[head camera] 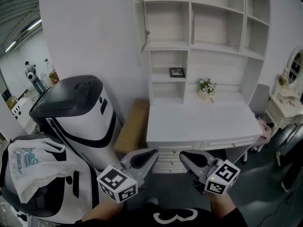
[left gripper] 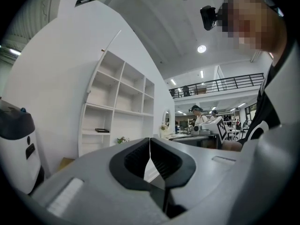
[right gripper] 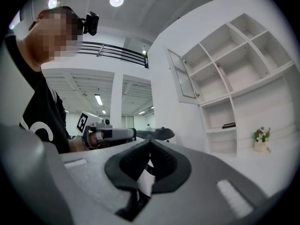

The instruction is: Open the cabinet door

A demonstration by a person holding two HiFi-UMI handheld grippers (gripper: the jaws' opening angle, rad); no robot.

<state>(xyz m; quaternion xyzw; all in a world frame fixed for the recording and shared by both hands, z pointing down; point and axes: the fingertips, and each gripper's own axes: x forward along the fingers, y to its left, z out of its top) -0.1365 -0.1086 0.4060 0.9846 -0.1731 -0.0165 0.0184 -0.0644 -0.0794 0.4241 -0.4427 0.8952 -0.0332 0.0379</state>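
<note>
Down low before the desk (head camera: 199, 122) with the left gripper (head camera: 152, 153) and right gripper (head camera: 183, 156), tips turned toward each other, near but not touching. Both clenched tight, pads meeting on nothing at all. Up at the top left of the shelves (head camera: 213, 27), spotting the door (head camera: 138, 18) already swung out from its frame, high above the flowers (head camera: 207, 86) on the desk and well apart from both tools.

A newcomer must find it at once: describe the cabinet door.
Start at the white shelf unit above the desk. At its top left corner hangs the cabinet door, swung open. It is the unit's only door; every other compartment stands doorless.
</note>
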